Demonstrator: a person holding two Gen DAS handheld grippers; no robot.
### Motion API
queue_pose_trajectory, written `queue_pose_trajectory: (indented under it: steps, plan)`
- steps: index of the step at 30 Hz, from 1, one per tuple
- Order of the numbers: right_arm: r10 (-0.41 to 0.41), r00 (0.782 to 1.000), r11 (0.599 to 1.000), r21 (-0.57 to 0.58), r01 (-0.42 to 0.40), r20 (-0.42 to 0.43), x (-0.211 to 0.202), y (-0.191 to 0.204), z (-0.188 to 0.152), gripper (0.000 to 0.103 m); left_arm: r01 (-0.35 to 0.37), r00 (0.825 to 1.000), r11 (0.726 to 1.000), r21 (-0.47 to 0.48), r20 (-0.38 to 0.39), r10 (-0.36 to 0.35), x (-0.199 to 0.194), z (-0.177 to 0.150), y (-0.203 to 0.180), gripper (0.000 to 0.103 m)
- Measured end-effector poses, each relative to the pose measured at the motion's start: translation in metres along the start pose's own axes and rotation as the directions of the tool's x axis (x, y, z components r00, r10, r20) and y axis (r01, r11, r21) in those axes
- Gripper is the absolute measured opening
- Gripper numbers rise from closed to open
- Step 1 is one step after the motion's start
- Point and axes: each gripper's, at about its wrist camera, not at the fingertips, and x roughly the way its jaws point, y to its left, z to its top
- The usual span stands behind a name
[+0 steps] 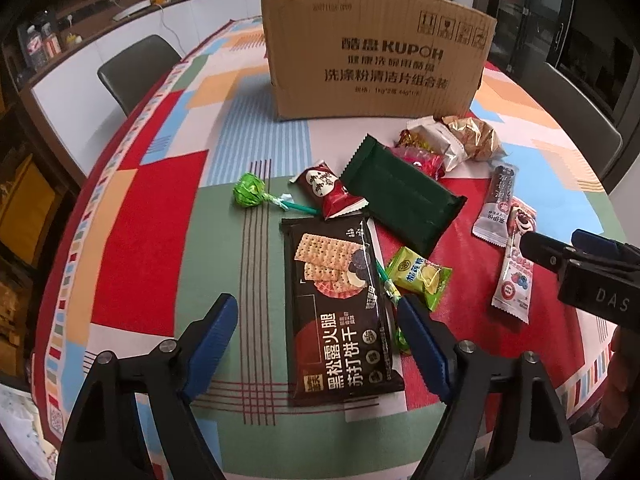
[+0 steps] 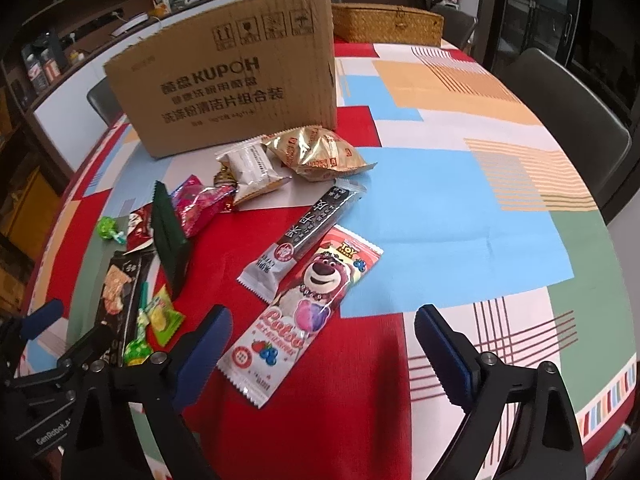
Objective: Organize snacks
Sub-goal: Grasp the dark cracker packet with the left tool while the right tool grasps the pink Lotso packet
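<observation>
Several snacks lie on a patchwork tablecloth in front of a cardboard box (image 1: 376, 52) (image 2: 236, 84). My left gripper (image 1: 316, 340) is open, its fingers either side of a long black cracker pack (image 1: 340, 312). A dark green pack (image 1: 400, 196), a red pouch (image 1: 326, 192), a green lollipop (image 1: 250, 194) and a yellow-green candy (image 1: 420, 276) lie around it. My right gripper (image 2: 320, 344) is open above the near end of a pink Lotso bear packet (image 2: 304, 300), beside a black-and-white stick pack (image 2: 308, 228). A gold bag (image 2: 316, 152) and a white packet (image 2: 252, 168) lie near the box.
A woven basket (image 2: 388, 24) stands behind the box. Dark chairs stand at the table's left (image 1: 136, 68) and right (image 2: 560, 120). A white counter (image 1: 120, 52) runs along the back left. The table's right half shows bare cloth (image 2: 460, 220).
</observation>
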Motion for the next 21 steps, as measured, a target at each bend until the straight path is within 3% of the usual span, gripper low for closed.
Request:
queue_pose_trajectory:
  steps: [8,21]
  plan:
    - [-0.015,0.998,1.0,0.02,0.017,-0.066,0.018,-0.002,0.006,0.083,0.025,0.998,1.0,-0.008,-0.053,-0.025,0.018,0.002,0.0,0.078]
    - [-0.064,0.994,0.998,-0.003,0.064,-0.091,0.033,-0.003,0.01,0.072,0.037,0.996,0.999,-0.019,-0.081,-0.038,0.033,0.008,0.005,0.075]
